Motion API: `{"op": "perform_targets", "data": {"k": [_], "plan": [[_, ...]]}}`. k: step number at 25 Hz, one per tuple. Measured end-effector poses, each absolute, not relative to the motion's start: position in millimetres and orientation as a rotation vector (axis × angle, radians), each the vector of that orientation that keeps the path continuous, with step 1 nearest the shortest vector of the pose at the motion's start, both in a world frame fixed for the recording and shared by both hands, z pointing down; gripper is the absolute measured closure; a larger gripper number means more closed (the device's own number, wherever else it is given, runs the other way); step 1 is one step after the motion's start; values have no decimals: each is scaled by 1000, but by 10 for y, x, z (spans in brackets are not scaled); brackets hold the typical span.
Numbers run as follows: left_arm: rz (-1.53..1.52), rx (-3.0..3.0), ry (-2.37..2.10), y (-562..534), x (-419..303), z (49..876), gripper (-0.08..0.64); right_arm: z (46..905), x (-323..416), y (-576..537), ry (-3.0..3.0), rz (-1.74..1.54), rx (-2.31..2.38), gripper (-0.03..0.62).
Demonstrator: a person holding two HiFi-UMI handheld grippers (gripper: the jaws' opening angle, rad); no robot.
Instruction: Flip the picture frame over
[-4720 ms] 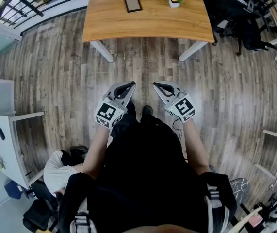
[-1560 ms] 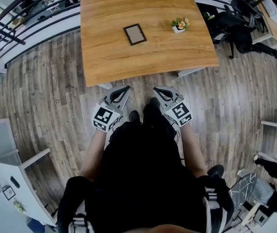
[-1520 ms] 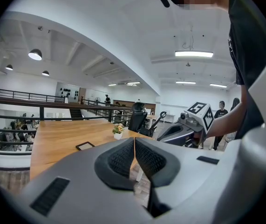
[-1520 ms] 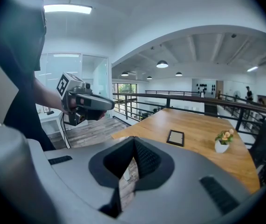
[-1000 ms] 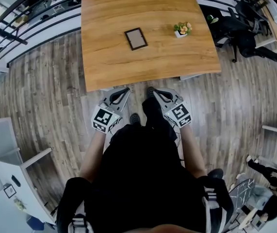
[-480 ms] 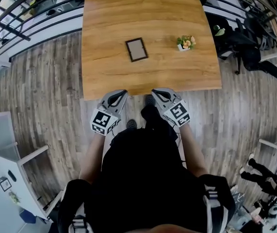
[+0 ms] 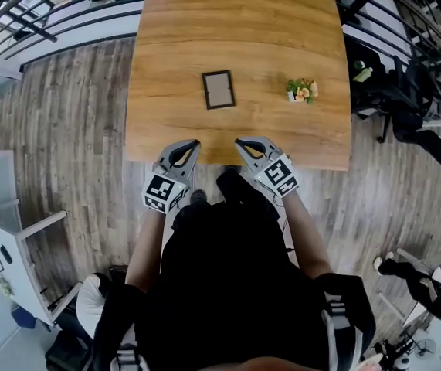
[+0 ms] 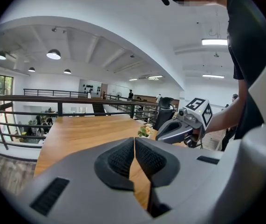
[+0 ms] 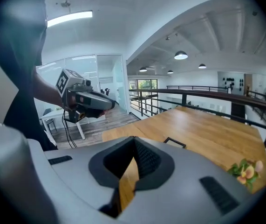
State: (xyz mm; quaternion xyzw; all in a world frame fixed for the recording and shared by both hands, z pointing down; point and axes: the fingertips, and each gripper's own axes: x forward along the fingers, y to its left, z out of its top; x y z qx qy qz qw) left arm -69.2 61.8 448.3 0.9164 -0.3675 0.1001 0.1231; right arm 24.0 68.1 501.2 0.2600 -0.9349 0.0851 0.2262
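A small dark picture frame [image 7: 218, 90] lies flat near the middle of the wooden table [image 7: 243, 22], and its far-off edge shows as the frame [image 9: 174, 142] in the right gripper view. My left gripper [image 7: 192, 142] is shut and empty at the table's near edge, a good way short of the frame. My right gripper [image 7: 240, 141] is beside it, also shut on nothing. In the left gripper view the left gripper's [image 8: 134, 139] pads meet, with the right gripper [image 8: 181, 126] off to the side. The right gripper's [image 9: 133, 140] pads touch at the tip.
A small potted plant [image 7: 303, 90] stands on the table right of the frame. Black railings [image 7: 58, 10] run behind and to the left of the table. Dark office chairs [image 7: 405, 99] sit at the right, a white desk [image 7: 4, 238] at the left.
The person has walked up to the table, so the table and frame sit closer. Both grippers now reach its near edge. The jaws stayed shut throughout.
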Motion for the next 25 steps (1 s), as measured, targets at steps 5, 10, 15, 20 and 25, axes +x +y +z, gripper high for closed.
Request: {"op": "perform_targets", "data": {"k": [5,10,15,20,25], "plan": [[318,2601,-1148,531,-611,4599,535,5083,289,524,-2600,231,626,584],[361,2585,-1199,368,-512,4688,535,5178,422,292,-2612,252,607,584],[413,2583,-1218,209,-463,4754,535,5352,484,44,-2602,248,602,584],[440,2574,-1236,57,-426,4859,535,5512,507,-197,-2604,287,621,583],[450,2558,-1247,-112,-401,4999,535,5652,526,-361,-2600,360,650,580]]}}
